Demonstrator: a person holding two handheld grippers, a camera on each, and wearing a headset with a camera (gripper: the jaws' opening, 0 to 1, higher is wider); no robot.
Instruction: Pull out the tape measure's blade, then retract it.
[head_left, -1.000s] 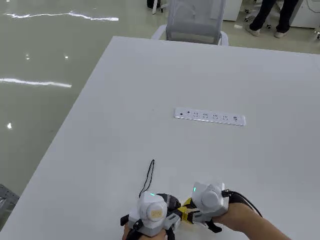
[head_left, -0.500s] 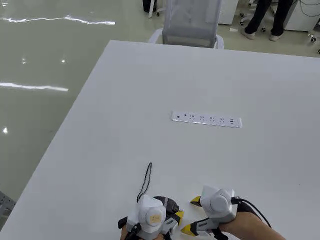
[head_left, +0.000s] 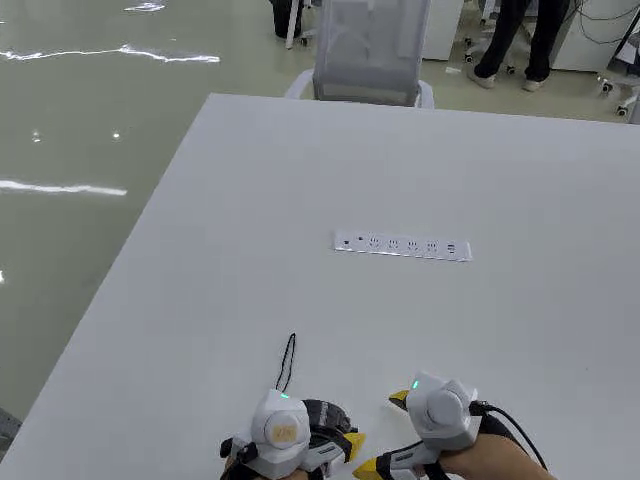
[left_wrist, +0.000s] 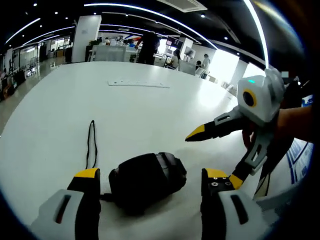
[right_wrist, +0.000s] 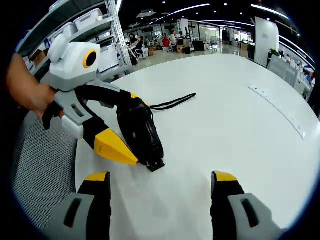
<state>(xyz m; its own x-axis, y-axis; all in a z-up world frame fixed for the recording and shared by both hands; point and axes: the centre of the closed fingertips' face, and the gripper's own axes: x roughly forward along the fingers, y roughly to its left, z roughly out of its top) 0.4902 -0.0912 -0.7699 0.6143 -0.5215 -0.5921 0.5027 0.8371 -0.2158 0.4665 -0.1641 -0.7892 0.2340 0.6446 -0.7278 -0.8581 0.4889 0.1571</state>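
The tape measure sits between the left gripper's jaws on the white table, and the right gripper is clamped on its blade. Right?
No. The right gripper is open and grips nothing, clear of the tape measure, as the right gripper view shows. The tape measure does sit between the left gripper's jaws on the white table.

The left gripper is held low by the left hand, its jaws spread wide. The right gripper sits just beside it without touching, gripped by the right hand, jaws likewise parted (yellow tips well apart). The two grippers are angled in toward each other, each showing in the other's gripper view
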